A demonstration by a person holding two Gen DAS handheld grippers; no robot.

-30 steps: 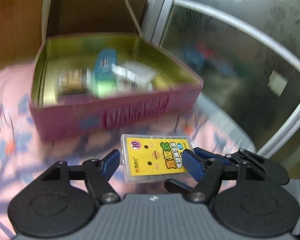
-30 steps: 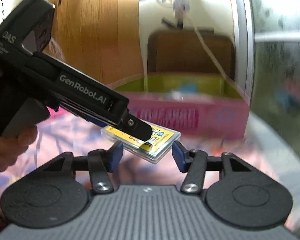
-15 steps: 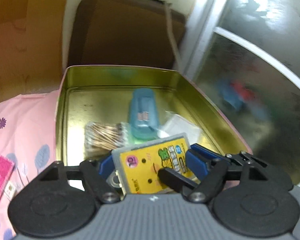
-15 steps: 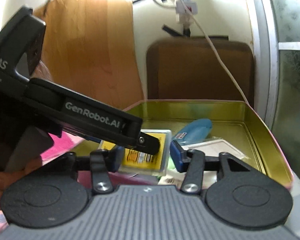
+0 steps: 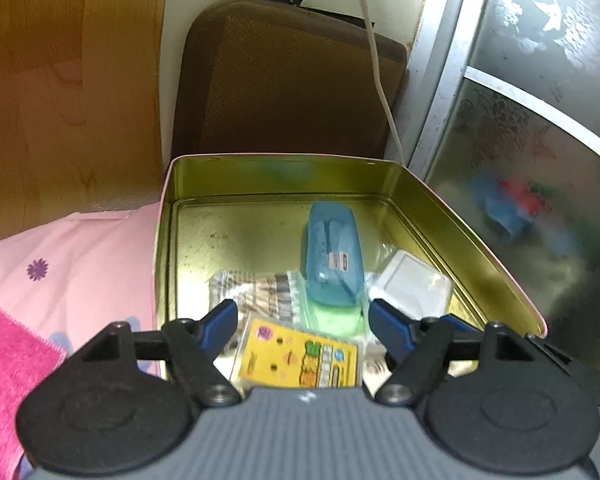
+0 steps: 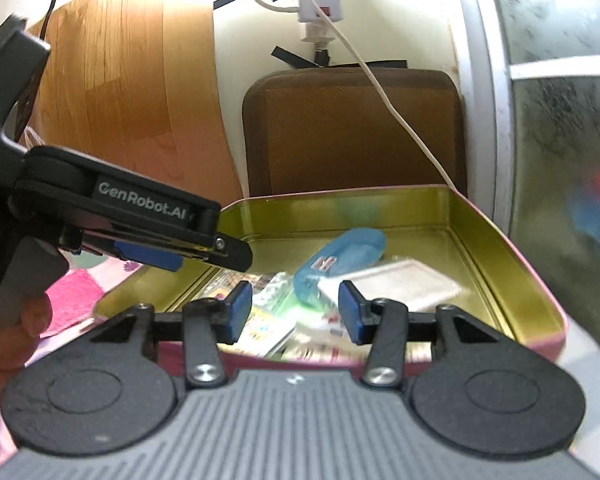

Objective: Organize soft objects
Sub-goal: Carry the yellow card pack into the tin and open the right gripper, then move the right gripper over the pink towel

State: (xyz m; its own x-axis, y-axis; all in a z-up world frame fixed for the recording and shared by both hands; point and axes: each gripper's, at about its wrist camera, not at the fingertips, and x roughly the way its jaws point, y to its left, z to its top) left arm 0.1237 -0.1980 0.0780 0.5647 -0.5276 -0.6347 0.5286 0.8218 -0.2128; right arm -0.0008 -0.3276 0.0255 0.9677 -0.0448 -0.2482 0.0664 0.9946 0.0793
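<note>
So the yellow card pack (image 5: 298,356) is lying loose at the near end of the gold tin (image 5: 476,224), next to the blue pouch (image 5: 332,264). The left tool (image 5: 300,320) hovers right above it, spread wide with nothing in it, which looks like a drop-off. The right tool (image 6: 294,310) is partly open and empty too, probably just waiting at the rim.

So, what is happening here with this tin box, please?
A person holds a gripper in each hand over an open gold-lined tin. The left gripper is open above a yellow card pack that lies in the tin near a blue case and a white packet. The right gripper is also open and holds nothing. The tin sits on pink bedding.
</note>
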